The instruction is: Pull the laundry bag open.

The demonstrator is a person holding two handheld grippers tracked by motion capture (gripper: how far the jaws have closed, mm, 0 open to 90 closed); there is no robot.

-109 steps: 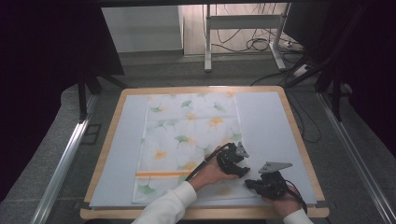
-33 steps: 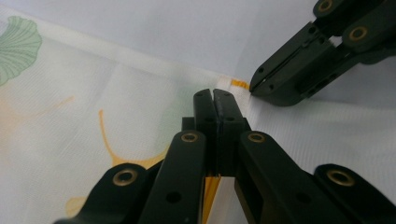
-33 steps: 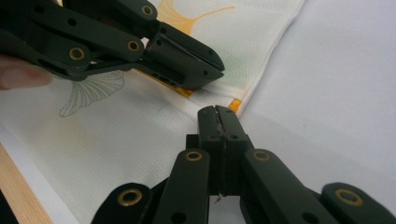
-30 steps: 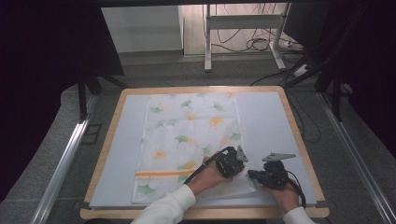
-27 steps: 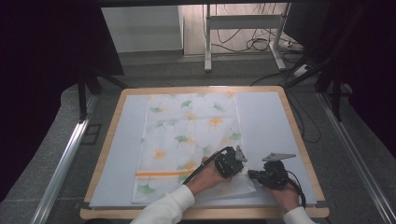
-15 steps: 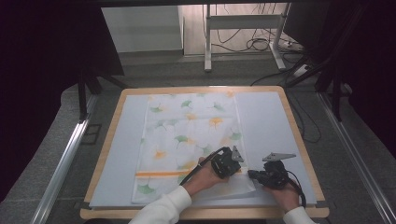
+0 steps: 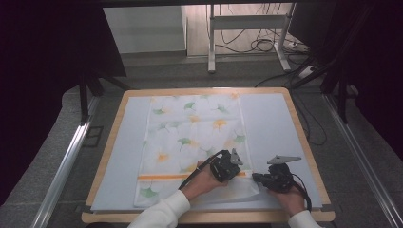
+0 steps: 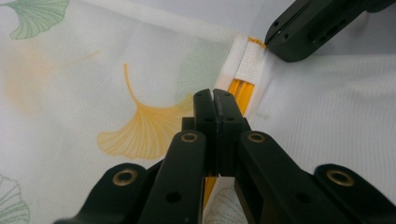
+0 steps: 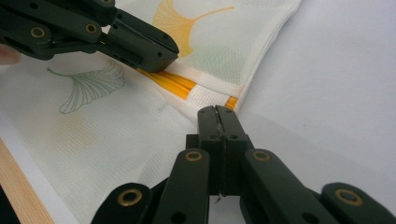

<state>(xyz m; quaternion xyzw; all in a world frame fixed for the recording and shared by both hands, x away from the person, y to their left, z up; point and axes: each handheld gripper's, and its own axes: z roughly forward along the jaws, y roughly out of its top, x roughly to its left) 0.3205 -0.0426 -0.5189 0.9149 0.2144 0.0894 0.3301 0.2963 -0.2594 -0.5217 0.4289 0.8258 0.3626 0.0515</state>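
High view: ginkgo-print cloth lies centre frame, long axis top to bottom.
Orange stripe: lower centre, crossing the cloth.
Left gripper: jaws together, on the stripe.
Right gripper: jaws together, just right of the cloth's edge.

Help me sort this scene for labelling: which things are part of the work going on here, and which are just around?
In the job:
- ginkgo-print cloth with orange stripe
- left tool, jaws together at the stripe
- right tool, jaws together at the cloth's edge
- table, under the cloth

Just around:
- metal stand behind the table
- floor cables
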